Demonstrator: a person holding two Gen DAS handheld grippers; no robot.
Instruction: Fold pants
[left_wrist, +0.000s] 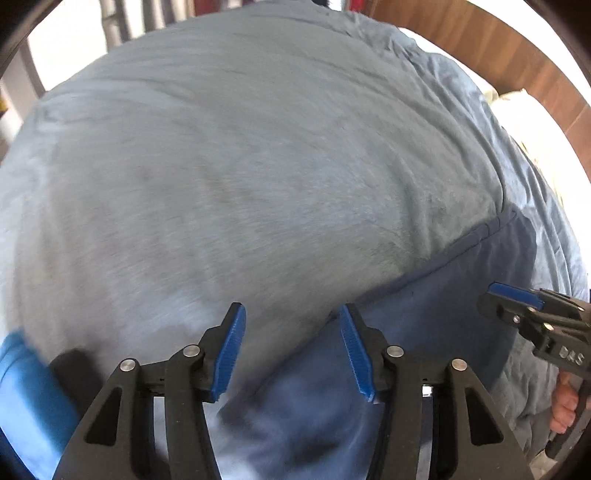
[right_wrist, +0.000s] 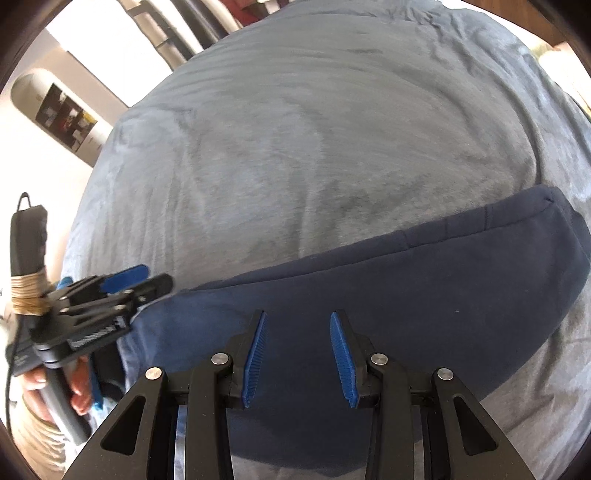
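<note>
Dark navy pants (right_wrist: 406, 280) lie folded in a long band across the grey-blue bed cover (right_wrist: 295, 129), with a seamed hem at the far right end. My right gripper (right_wrist: 297, 317) hovers over the middle of the band, open, and no cloth is pinched between its blue pads. In the left wrist view the pants (left_wrist: 443, 295) fill the lower right. My left gripper (left_wrist: 291, 310) is open above their left edge, where navy cloth meets the cover, and holds nothing. Each gripper shows in the other view: the left gripper (right_wrist: 157, 277) by the pants' left end, the right gripper (left_wrist: 487, 297) over the band.
A wooden headboard (left_wrist: 480, 48) and a white pillow (left_wrist: 535, 140) lie at the far right. A bright blue cloth (left_wrist: 22, 387) is at the lower left. A person's hand (right_wrist: 77, 391) grips the left handle. Dark furniture rails (right_wrist: 184, 33) stand beyond the bed's far edge.
</note>
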